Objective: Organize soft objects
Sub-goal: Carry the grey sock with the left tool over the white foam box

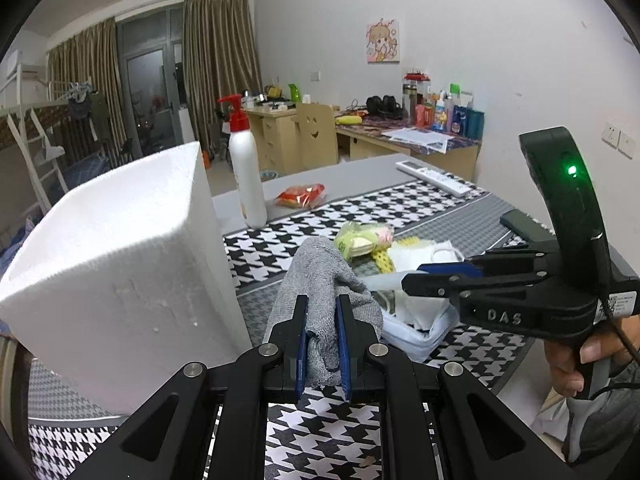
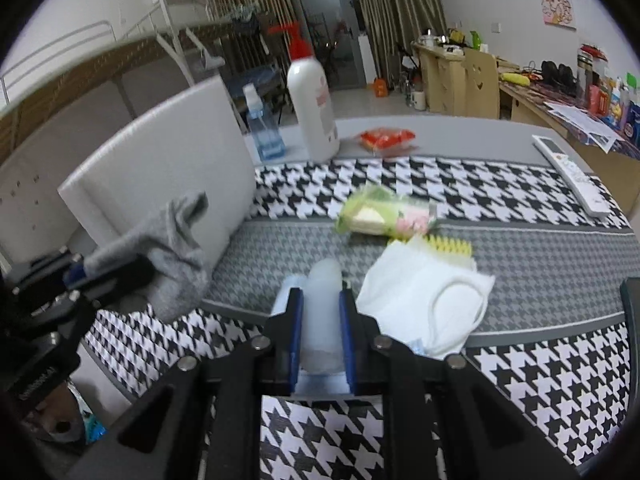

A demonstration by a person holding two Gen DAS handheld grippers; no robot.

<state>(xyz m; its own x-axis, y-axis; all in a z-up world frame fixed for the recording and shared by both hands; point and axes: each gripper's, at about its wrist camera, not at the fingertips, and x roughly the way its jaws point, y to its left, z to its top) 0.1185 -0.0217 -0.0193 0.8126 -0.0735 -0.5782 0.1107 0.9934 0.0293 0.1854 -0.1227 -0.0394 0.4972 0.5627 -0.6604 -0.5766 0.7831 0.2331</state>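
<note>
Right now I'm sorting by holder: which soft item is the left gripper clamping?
The grey sock, pinched in the left gripper. The white cloth and the green packet lie loose on the mat.

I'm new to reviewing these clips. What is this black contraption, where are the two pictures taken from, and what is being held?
No robot: a person holds a two-fingered tool in each hand, each with a camera looking along its fingers. In the left camera's picture, the left tool is shut on a grey sock. In the right camera's picture, the right tool is shut on a clear plastic pouch. On the houndstooth cloth lie a white mask, a green packet, a white foam block and a pump bottle.
</note>
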